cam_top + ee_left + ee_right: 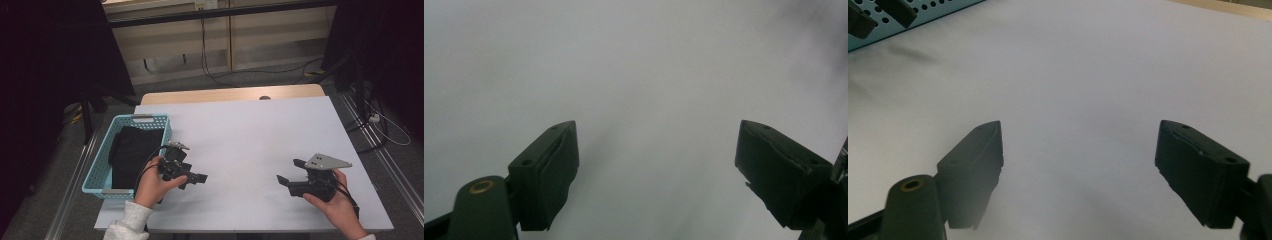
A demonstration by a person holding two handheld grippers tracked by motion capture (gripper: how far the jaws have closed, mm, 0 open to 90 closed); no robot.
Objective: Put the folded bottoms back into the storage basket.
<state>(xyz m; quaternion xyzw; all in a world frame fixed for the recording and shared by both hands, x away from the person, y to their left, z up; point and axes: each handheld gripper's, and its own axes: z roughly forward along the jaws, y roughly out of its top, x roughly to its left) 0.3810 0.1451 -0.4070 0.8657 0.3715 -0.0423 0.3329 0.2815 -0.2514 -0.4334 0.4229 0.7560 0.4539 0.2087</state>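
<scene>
— Holding both grippers with jaws apart and nothing between them: left gripper (192, 177) at lower left, right gripper (291, 175) at lower right. What could go wrong?

— The black cloth (131, 152) lies in the blue basket (96, 172), left of centre; I might snag the basket wall when reaching in.

— Any writing?

— None readable.

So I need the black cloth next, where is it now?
In the high view the black cloth lies inside the blue basket at the table's left edge, just left of the left gripper, whose jaws stand open and empty.
</scene>
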